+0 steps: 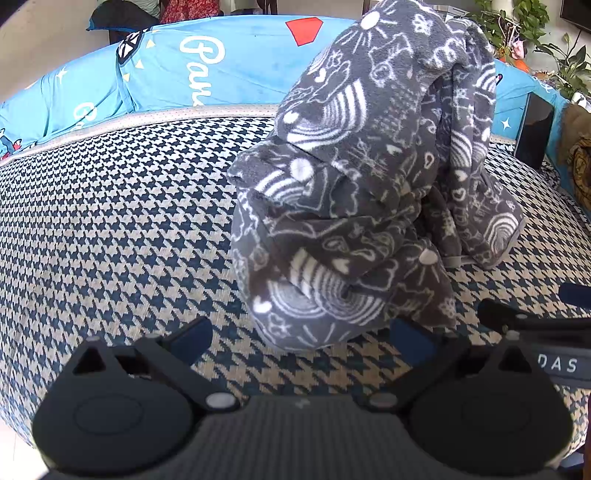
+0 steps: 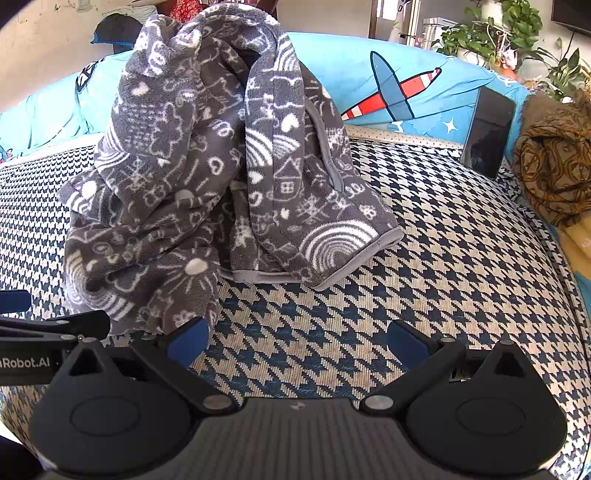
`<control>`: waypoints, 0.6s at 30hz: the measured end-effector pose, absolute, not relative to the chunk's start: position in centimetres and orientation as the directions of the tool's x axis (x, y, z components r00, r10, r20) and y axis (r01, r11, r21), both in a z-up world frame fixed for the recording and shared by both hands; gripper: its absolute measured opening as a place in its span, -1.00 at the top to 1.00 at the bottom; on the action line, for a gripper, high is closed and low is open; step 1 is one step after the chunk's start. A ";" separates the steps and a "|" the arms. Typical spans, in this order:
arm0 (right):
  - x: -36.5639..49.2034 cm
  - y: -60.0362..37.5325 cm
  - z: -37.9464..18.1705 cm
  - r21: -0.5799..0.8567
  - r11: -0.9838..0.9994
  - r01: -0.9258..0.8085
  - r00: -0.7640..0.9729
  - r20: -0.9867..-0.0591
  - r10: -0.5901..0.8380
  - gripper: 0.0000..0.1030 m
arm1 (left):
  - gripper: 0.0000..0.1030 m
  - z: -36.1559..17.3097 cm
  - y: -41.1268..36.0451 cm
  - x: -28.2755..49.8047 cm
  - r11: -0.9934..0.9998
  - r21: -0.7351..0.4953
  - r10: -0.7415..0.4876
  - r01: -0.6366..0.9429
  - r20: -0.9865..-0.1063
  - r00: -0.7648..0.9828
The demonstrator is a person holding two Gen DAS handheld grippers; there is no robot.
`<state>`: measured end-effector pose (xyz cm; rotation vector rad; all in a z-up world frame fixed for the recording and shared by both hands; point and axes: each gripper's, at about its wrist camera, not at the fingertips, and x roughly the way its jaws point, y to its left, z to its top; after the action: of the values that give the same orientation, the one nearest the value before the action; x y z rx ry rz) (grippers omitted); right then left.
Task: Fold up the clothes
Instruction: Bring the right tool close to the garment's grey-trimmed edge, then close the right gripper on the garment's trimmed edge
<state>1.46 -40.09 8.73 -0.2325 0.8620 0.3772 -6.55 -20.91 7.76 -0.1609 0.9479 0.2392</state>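
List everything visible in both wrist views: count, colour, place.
fleece garment: 1, grey with white doodle print, heaped in a tall crumpled pile on the houndstooth cover, unfolded
houndstooth cover: 1, navy and beige, work surface under the garment
blue bedding: 1, light blue with plane print, along the far edge
phone: 1, black, leaning against the bedding, far right
brown patterned cloth: 1, brown, bunched at the right edge
potted plants: several, green, background right
left hand-held gripper: 1, black with blue pads, open, holding nothing
right hand-held gripper: 1, black with blue pads, open, holding nothing
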 end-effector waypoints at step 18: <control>2.5 -40.8 10.2 0.086 0.905 -0.415 0.626 -0.696 0.353 -1.00 | -1.00 10.0 -19.1 -5.8 0.933 -0.075 0.179 -0.351 -0.750 0.637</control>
<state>2.51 -40.84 10.16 -0.0853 0.7788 0.4416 -5.76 -19.12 10.03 -0.2229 0.8273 0.3057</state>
